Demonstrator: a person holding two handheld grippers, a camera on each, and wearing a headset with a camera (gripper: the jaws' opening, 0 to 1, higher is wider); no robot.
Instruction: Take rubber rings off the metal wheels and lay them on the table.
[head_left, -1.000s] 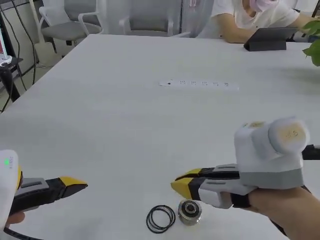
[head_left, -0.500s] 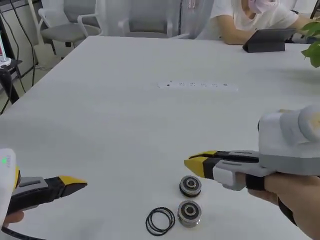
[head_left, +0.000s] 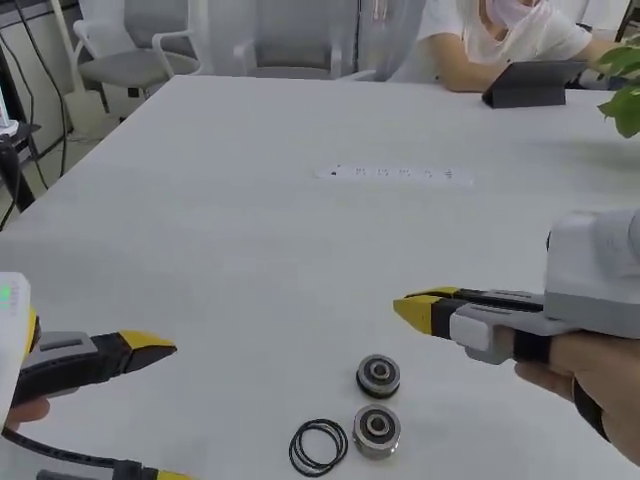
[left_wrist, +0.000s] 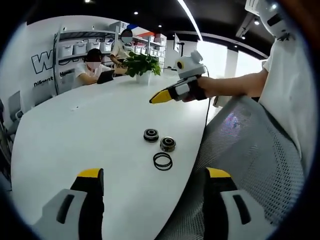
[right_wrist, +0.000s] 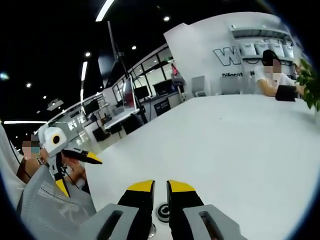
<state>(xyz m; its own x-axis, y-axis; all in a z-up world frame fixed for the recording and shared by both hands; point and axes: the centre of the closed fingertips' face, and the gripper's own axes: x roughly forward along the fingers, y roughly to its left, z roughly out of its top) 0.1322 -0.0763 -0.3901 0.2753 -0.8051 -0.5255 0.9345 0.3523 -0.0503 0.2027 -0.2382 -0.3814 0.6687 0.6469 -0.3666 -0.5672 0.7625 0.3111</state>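
Two metal wheels lie flat near the table's front edge, one (head_left: 378, 374) just behind the other (head_left: 377, 429). Loose black rubber rings (head_left: 319, 445) lie overlapped to the left of the nearer wheel. My right gripper (head_left: 415, 308) hovers right of and beyond the wheels, shut and holding nothing. My left gripper (head_left: 158, 413) stays at the front left, open and empty, well clear of the rings. The left gripper view looks past its wide-apart jaws to both wheels (left_wrist: 151, 135) (left_wrist: 168, 144), the rings (left_wrist: 162, 161) and the right gripper (left_wrist: 165, 96). In the right gripper view, a wheel (right_wrist: 162, 212) peeks between the closed jaws.
A white power strip (head_left: 390, 172) lies mid-table. At the far right a person sits behind a dark tablet (head_left: 530, 82), next to a green plant (head_left: 625, 95). Grey chairs (head_left: 130, 60) stand beyond the far edge. A mesh chair back (left_wrist: 240, 150) is beside me.
My right gripper has drawn back to the right and away from the wheels, uncovering the farther wheel on the table. The left gripper has hardly moved.
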